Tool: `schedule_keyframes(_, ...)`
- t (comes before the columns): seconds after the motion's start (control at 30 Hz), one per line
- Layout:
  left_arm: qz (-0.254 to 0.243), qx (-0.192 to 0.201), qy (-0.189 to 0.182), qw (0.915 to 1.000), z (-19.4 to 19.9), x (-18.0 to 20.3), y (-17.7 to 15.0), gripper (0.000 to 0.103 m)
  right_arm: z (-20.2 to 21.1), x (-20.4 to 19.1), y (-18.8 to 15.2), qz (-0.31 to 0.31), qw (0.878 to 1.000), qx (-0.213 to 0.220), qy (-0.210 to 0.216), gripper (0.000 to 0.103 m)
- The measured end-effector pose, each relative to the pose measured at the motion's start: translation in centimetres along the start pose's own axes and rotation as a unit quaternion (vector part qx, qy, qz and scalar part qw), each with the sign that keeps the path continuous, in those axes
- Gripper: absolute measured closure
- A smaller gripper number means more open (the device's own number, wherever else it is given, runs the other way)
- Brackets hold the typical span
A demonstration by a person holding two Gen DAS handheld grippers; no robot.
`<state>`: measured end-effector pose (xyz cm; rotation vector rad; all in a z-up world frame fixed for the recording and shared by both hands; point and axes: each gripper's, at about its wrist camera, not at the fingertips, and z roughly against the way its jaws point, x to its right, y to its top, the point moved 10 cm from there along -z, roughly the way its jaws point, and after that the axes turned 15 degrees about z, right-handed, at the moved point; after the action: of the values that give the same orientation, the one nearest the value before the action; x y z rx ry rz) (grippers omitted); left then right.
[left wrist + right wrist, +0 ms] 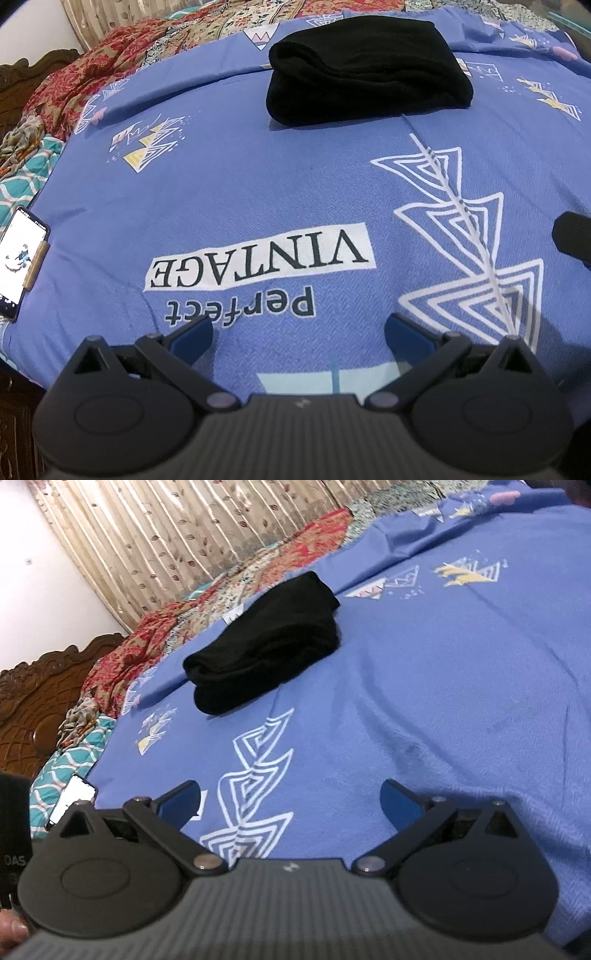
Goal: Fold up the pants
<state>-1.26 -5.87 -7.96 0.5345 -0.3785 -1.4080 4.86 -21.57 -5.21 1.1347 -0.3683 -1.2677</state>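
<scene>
Pants [369, 70], black and folded into a thick bundle, lie toward the bedspread's [258, 192] far edge. Left gripper [298, 332] and right gripper [291, 799] hover low near its front edge, jaws wide, empty.

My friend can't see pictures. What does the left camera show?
Black pants lie folded in a bundle on a blue bedsheet. The open left gripper hovers nearby, holding nothing, and a lit phone rests at the sheet's left edge.

Black pants [369, 74] — blue bedsheet [258, 184], white triangle prints.
</scene>
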Motion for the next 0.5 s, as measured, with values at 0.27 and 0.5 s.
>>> schedule_keyframes(0.27, -0.007, 0.004, 0.005, 1.0, 0.08, 0.14, 0.0, 0.0, -0.06, 0.2, -0.03, 0.0, 1.0, -0.004, 0.001, 0.0)
schedule_keyframes(0.5, -0.014, 0.007, 0.008, 0.9998, 0.19, 0.26, -0.06, 0.0, -0.12, 0.26, -0.05, 0.001, 1.0, -0.005, 0.0, 0.0)
